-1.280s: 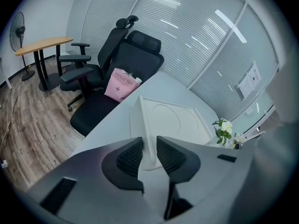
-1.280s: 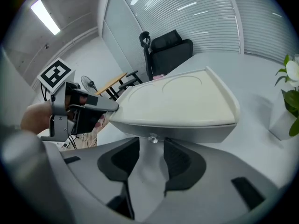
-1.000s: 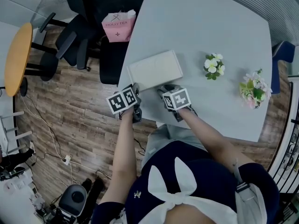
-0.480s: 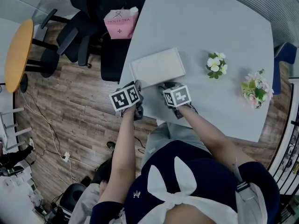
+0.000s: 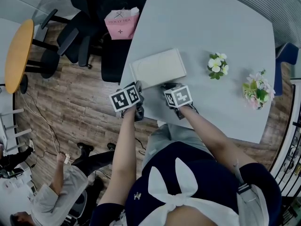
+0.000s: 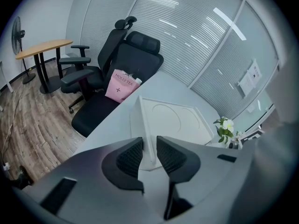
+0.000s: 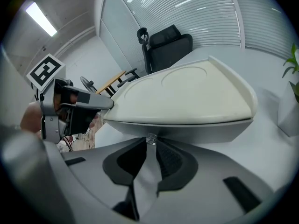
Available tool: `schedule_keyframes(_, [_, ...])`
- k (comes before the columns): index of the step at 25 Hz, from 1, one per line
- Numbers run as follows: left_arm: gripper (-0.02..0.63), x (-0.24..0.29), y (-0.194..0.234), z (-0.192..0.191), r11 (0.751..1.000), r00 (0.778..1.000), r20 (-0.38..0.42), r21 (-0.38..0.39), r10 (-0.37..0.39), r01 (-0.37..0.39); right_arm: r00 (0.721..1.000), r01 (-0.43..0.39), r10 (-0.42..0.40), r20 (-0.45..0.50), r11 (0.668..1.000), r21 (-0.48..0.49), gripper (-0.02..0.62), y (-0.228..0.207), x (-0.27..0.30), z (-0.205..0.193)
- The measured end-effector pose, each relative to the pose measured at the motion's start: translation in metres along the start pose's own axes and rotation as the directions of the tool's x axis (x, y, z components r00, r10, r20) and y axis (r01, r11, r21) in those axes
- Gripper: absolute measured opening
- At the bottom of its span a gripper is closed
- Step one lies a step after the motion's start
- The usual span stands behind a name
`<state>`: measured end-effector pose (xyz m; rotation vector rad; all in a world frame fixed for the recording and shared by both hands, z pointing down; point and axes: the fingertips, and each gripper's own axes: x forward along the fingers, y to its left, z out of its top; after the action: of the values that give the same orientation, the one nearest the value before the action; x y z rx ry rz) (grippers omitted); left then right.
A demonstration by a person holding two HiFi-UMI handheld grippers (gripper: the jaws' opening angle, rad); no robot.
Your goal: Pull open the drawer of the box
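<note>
The box (image 5: 157, 68) is being gripped at its near left corner by the left gripper (image 6: 149, 147), fingers narrow. The right gripper (image 7: 149, 149) is being closed on the drawer knob (image 7: 150, 139), low on the box's near side.

— How is the box lying?

— The box (image 5: 158, 68) is lying flat on the counter (image 5: 202, 22), close to the near left corner and sitting a little askew to the edges. It is showing a low, off-white, rectangular body, with a raised rim running round the top and a faint circle pressed into it.

— And the drawer?

— The drawer (image 7: 205, 133) is sitting pushed in under the overhanging top, its front facing the near edge and carrying a small clear knob (image 7: 150, 139) at the middle.
</note>
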<state>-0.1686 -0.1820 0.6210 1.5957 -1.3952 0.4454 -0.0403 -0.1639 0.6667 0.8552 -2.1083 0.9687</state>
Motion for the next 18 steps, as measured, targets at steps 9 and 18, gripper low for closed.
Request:
schedule_keyframes(9, [0.107, 0.001, 0.0, 0.0, 1.0, 1.0, 0.003, -0.005, 0.001, -0.001, 1.0, 0.004, -0.004, -0.01, 1.0, 0.0, 0.071, 0.001, -0.004, -0.006])
schedule_keyframes(18, [0.107, 0.001, 0.0, 0.0, 1.0, 1.0, 0.004, -0.01, 0.002, -0.002, 1.0, 0.008, -0.008, -0.021, 1.0, -0.007, 0.072, 0.002, -0.008, -0.011])
